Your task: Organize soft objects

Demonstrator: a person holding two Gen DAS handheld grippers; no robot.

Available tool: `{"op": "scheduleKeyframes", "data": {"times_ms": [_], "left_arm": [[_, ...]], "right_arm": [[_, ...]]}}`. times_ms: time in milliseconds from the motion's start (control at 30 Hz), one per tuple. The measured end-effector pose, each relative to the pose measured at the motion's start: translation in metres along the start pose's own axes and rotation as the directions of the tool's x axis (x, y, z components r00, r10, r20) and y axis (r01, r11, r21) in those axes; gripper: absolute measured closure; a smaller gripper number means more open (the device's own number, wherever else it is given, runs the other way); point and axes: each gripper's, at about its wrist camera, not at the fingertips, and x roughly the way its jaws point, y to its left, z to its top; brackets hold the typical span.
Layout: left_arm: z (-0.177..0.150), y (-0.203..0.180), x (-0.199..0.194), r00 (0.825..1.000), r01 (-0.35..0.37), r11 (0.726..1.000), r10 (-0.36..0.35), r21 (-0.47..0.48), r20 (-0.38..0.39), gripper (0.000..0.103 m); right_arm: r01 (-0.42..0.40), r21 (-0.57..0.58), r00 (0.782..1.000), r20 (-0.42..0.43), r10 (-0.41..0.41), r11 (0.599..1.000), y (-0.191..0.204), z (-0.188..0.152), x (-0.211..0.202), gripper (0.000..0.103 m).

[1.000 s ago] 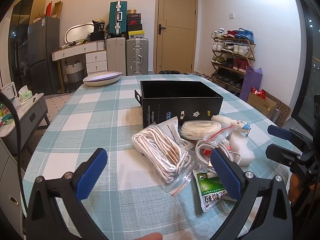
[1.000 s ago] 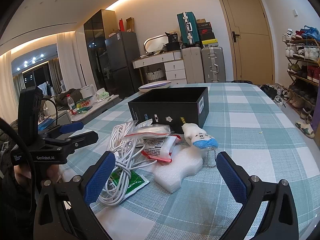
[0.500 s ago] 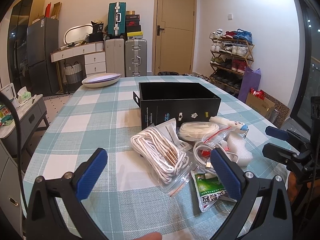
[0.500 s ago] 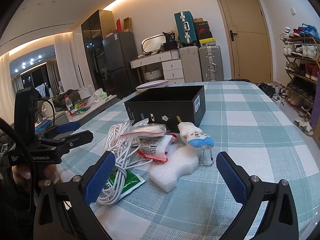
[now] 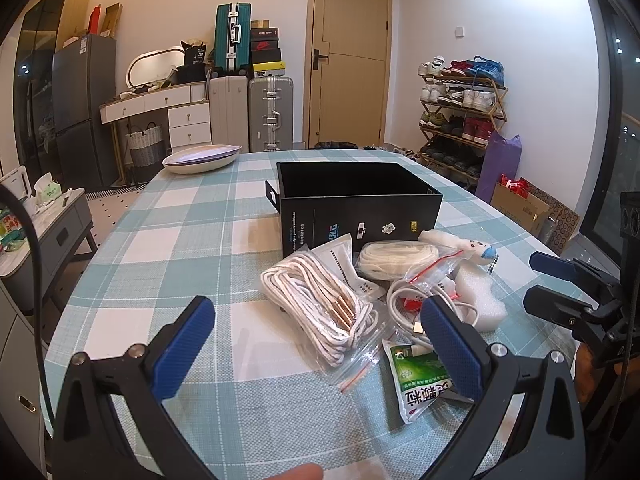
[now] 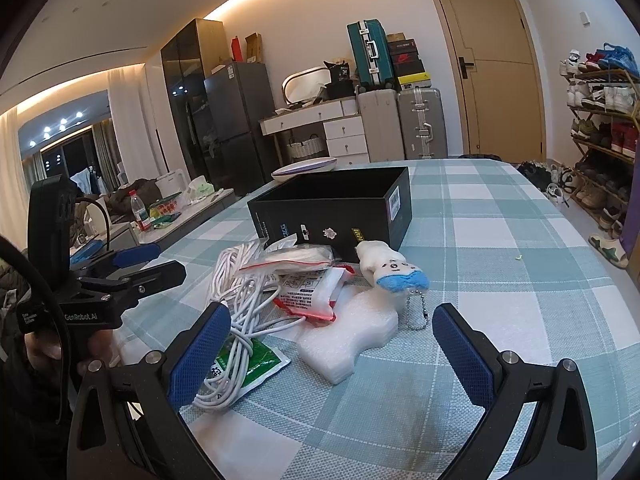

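On the checked counter [image 5: 192, 240], a pile of soft things is being kept just in front of an open black box [image 5: 356, 204]. At the left of the pile a bagged coil of white cord [image 5: 320, 312] is being seen, with the left gripper [image 5: 316, 344] being held spread wide above it, nothing between its blue pads. Next, a bagged white bundle [image 5: 394, 258] and a loose white cable [image 6: 240, 320] are being shown over a green sachet [image 5: 420, 380]. Further right, a white foam block [image 6: 348, 340] is being touched by a plush keychain toy [image 6: 390, 270]. The right gripper [image 6: 332, 350] is being held spread over the foam, empty.
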Motion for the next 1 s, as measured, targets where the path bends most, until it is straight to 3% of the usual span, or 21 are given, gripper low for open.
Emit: {"op": "scheduleKeyframes", "data": {"times_ms": [467,1000], "left_arm": [[-0.001,-0.001,0.001,1.000,0.008,1.000,-0.008,0.007,-0.002,0.000],[-0.004,-0.005,0.003,1.000,0.021,0.999,-0.021,0.025,-0.020,0.000]], "right_arm": [[0.018,-0.006,1.000,-0.011,-0.018,1.000,0.000,-0.002,0.001,0.000],[0.101,-0.011,0.987,-0.124,-0.101,0.995,-0.003,-0.004,0.023,0.000]]}}
